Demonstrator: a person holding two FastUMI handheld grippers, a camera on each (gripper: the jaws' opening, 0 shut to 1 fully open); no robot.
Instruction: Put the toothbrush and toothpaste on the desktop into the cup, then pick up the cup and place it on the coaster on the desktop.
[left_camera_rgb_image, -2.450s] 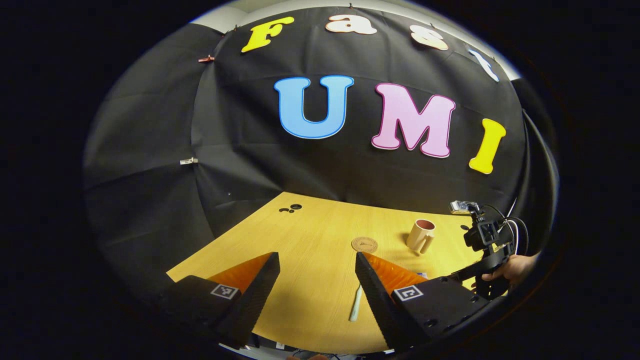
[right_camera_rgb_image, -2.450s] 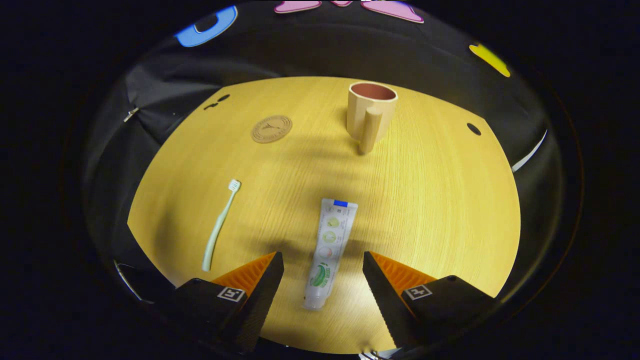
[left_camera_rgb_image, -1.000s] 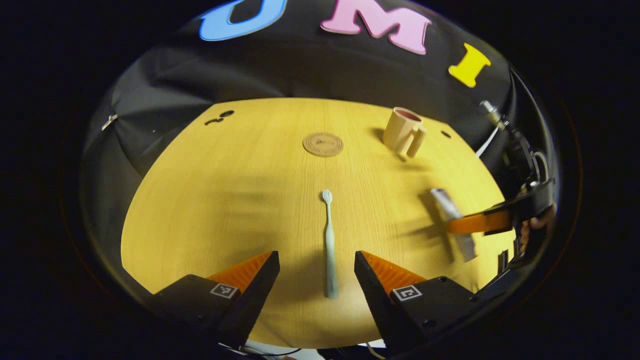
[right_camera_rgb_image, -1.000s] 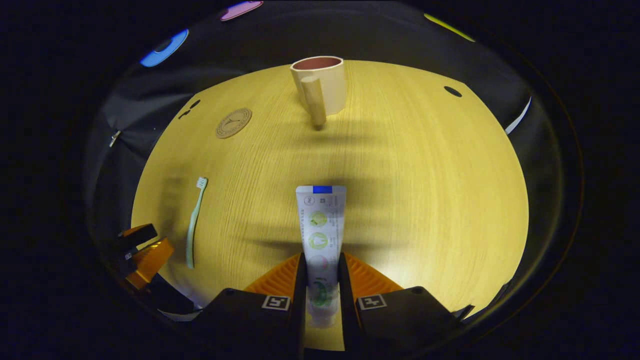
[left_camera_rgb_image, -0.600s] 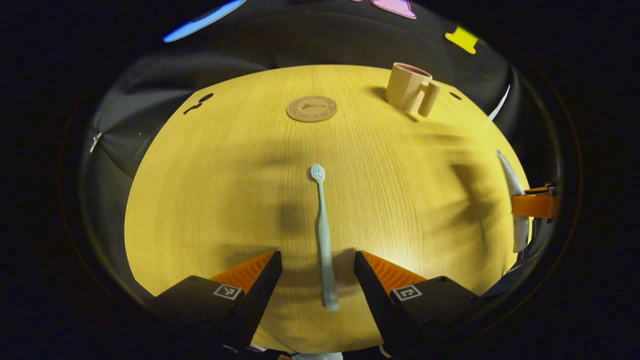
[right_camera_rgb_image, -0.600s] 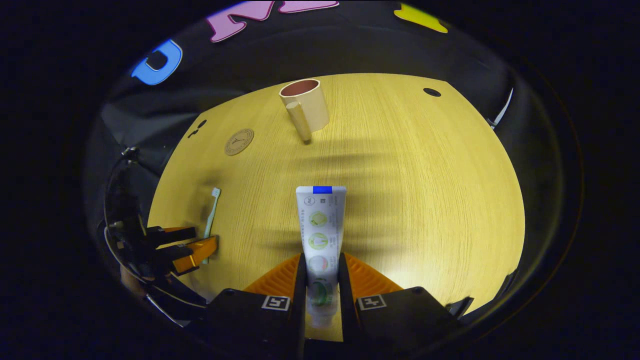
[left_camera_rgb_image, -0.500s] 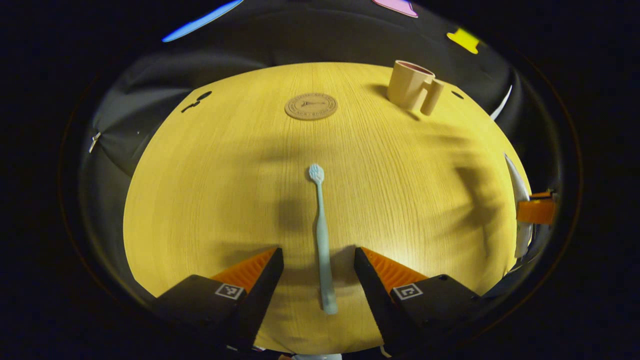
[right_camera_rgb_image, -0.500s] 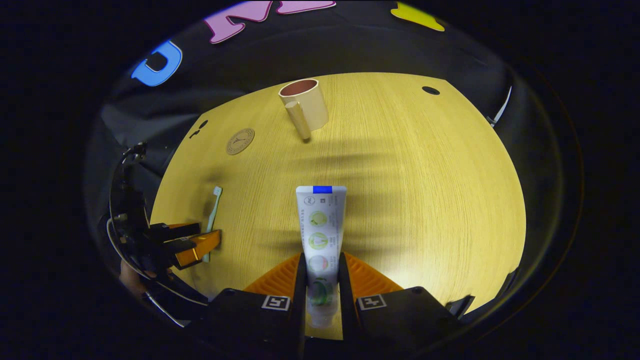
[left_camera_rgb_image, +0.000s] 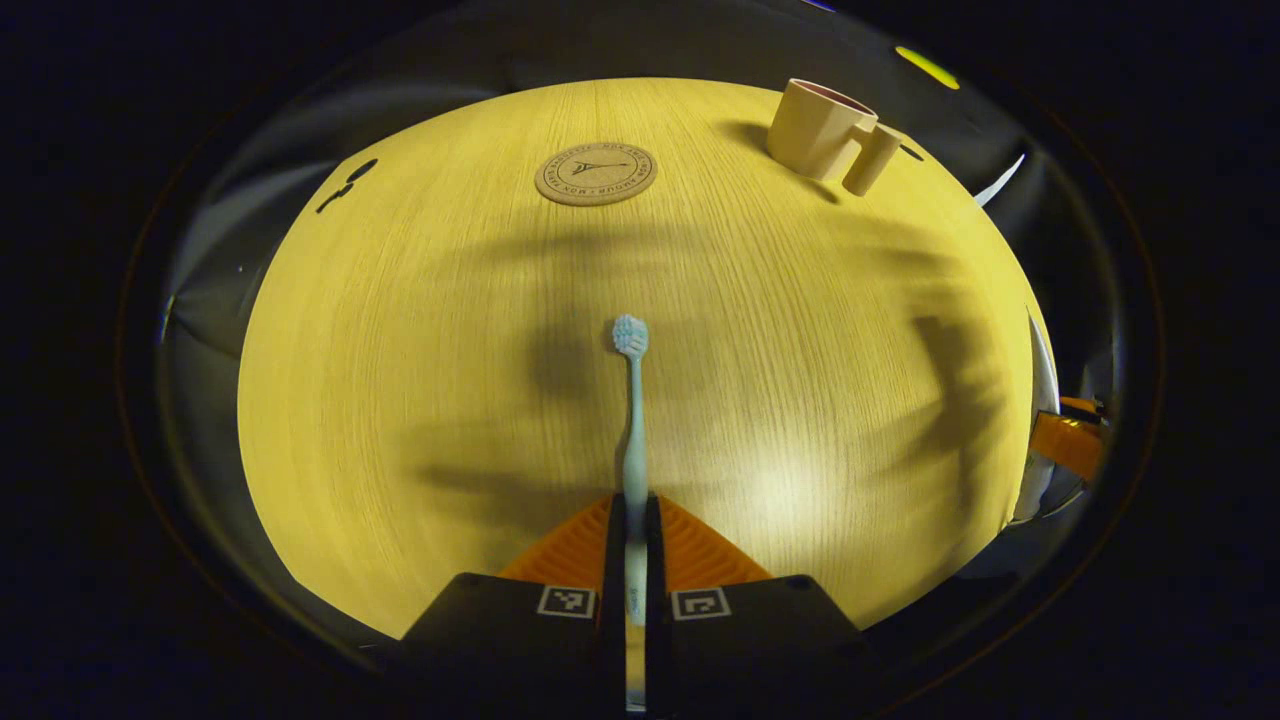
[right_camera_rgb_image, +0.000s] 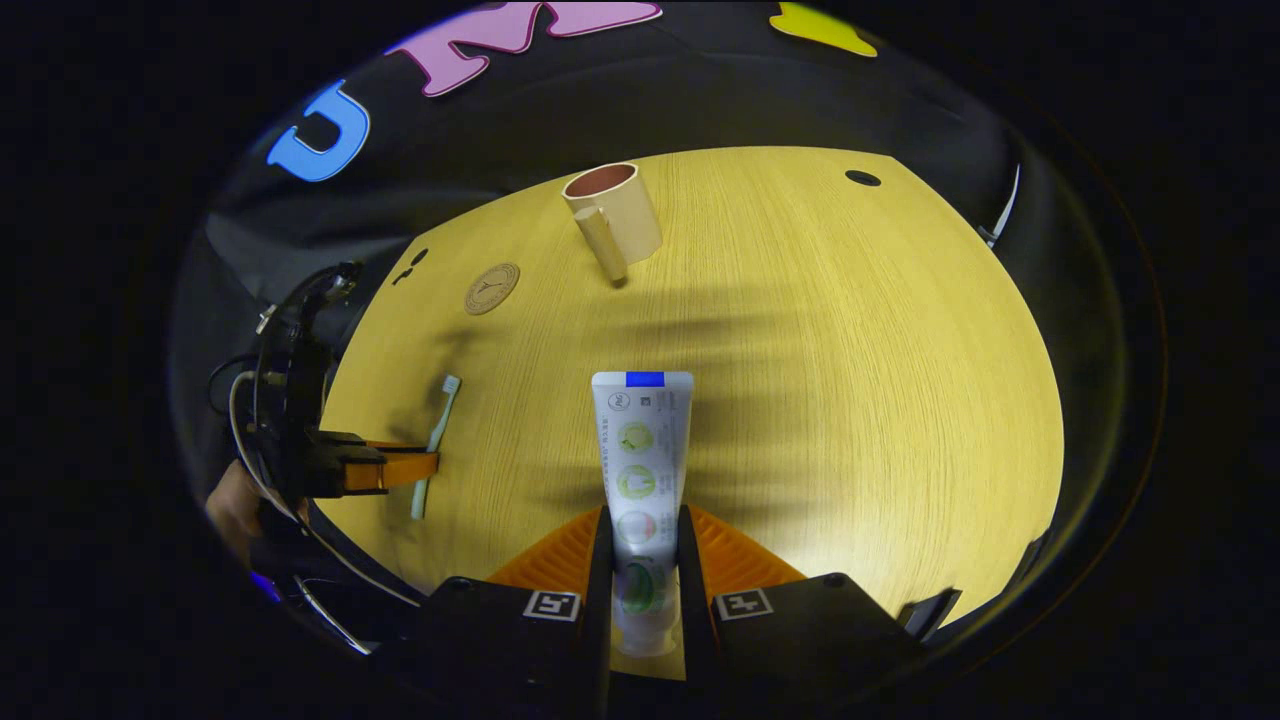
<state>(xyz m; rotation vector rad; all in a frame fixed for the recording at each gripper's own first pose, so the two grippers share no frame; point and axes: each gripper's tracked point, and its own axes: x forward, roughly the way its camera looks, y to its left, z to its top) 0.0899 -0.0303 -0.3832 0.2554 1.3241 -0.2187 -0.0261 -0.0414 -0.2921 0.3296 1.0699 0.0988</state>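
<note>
The toothbrush (left_camera_rgb_image: 634, 430) is clamped by its handle in the left gripper (left_camera_rgb_image: 632, 520), bristle end toward twelve o'clock; the toothpaste (right_camera_rgb_image: 641, 470) sits pinched in the right gripper (right_camera_rgb_image: 643, 530); the cup (left_camera_rgb_image: 822, 132) stands upright at one o'clock, the coaster (left_camera_rgb_image: 596, 173) at twelve, well apart; pale wooden desktop (left_camera_rgb_image: 400, 350), black cloth wall (right_camera_rgb_image: 700, 90) behind.

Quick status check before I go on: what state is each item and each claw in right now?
left claw: shut on the toothbrush handle
right claw: shut on the toothpaste
toothbrush: gripped, head pointing forward
toothpaste: gripped near its cap end, flat end forward
cup: upright on the desktop, nothing inside as far as visible
coaster: bare, flat on the desktop
</note>
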